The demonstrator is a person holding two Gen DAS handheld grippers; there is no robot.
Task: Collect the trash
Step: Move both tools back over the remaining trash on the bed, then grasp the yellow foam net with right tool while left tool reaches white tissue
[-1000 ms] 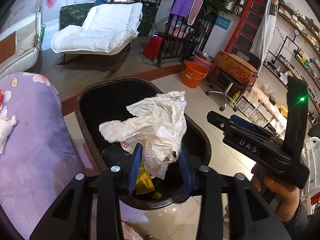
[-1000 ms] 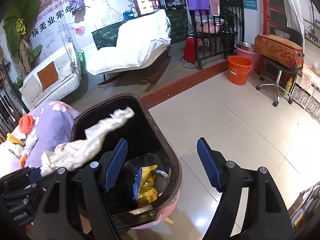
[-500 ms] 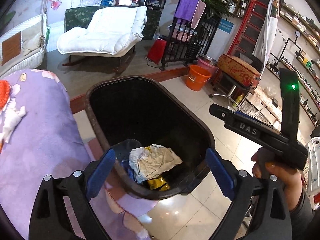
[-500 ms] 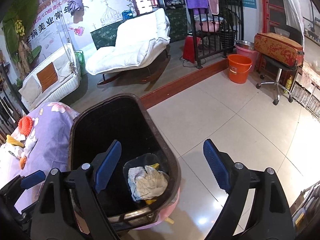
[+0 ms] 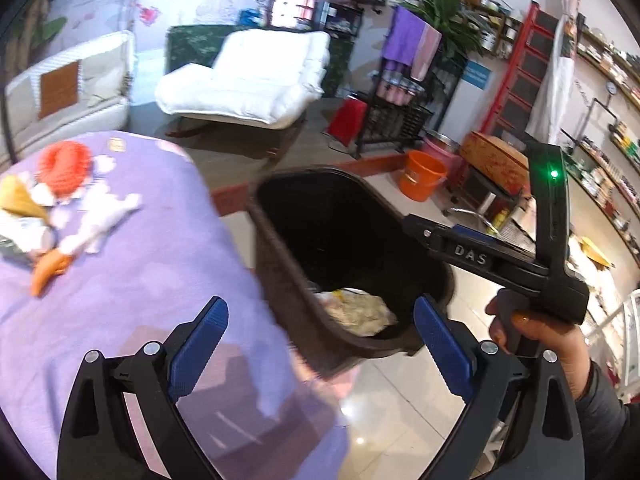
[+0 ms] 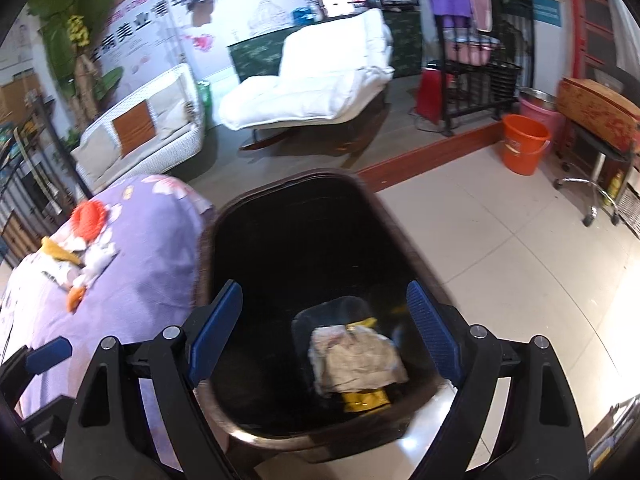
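Note:
A black trash bin (image 5: 280, 240) (image 6: 224, 408) stands on the floor beside a purple-covered bed (image 5: 132, 264) (image 6: 152, 268). Crumpled white paper (image 6: 356, 360) (image 5: 360, 308) lies at its bottom on a yellow wrapper (image 6: 366, 398). My left gripper (image 5: 320, 344) is open and empty, over the bed edge next to the bin. My right gripper (image 6: 324, 332) is open and empty above the bin mouth; its body shows in the left wrist view (image 5: 500, 260). More trash lies on the bed: a red object (image 5: 66, 166) (image 6: 90, 220), white pieces (image 5: 96, 224) and an orange bit (image 5: 48, 272).
A white rocking lounge chair (image 5: 248, 84) (image 6: 320, 80) and a white wicker sofa (image 5: 68, 88) stand behind. An orange bucket (image 5: 424, 176) (image 6: 524, 148), a black rack (image 6: 480, 80) and a stool (image 6: 592, 136) are at the right on the tiled floor (image 6: 500, 240).
My left gripper opened and dropped the white paper into the bin, then swung left toward the bed. The right gripper stayed open and shifted over the bin.

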